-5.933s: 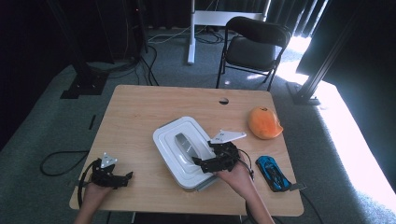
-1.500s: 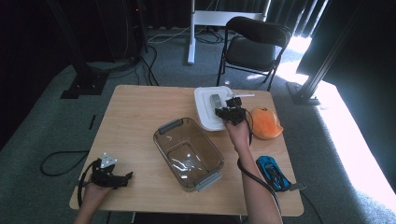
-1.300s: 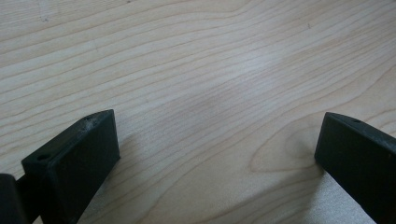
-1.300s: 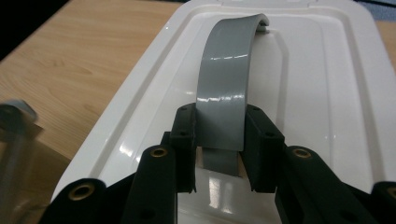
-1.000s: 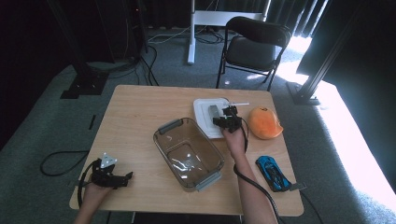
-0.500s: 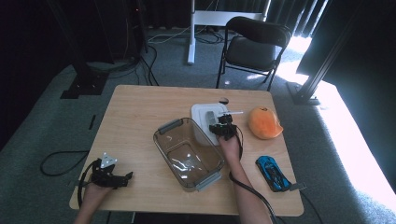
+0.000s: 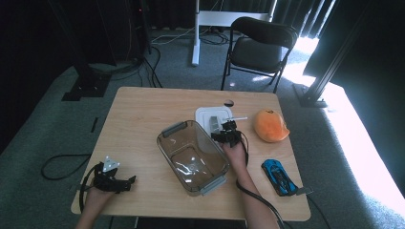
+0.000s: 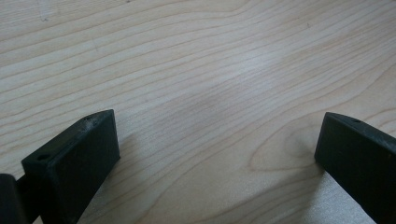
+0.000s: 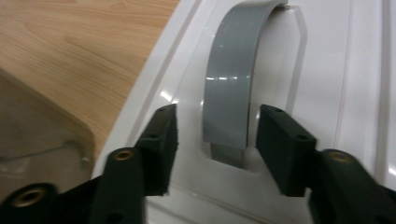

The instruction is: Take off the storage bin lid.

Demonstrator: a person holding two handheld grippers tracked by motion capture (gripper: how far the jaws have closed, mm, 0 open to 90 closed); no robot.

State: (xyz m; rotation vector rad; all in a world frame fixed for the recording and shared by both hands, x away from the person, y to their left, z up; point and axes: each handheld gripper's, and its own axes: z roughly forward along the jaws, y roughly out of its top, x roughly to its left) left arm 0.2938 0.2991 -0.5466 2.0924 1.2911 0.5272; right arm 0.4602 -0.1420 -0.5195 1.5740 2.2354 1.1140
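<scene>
The wooden table (image 7: 143,119) carries everything here. Largest on it is the clear glass dish (image 7: 193,157) with grey handles at its far-left and near-right ends; it sits near the middle, turned at an angle, and holds nothing but glare on its bottom. Its corner shows at the lower left of the right gripper view (image 9: 37,144).

Just to the right of and beyond the dish lies its white lid (image 7: 210,121), flat on the table with its near-left edge beside the dish's rim. A grey handle (image 9: 231,93) arches over the lid's centre.

Further right is an orange rounded object (image 7: 271,126), well apart from the lid. Nearer, at the right edge, a small blue toy car (image 7: 277,175) lies on the table.

The right gripper (image 9: 217,133) rests over the lid's near end, also seen from above (image 7: 228,134). Its jaws have just been opening: they stand either side of the grey handle with a clear gap on both sides, no longer pressing it.

The left gripper (image 7: 112,179) lies at the near-left corner, well apart from the dish. Its jaws (image 8: 219,154) stand wide with bare wood between them.
</scene>
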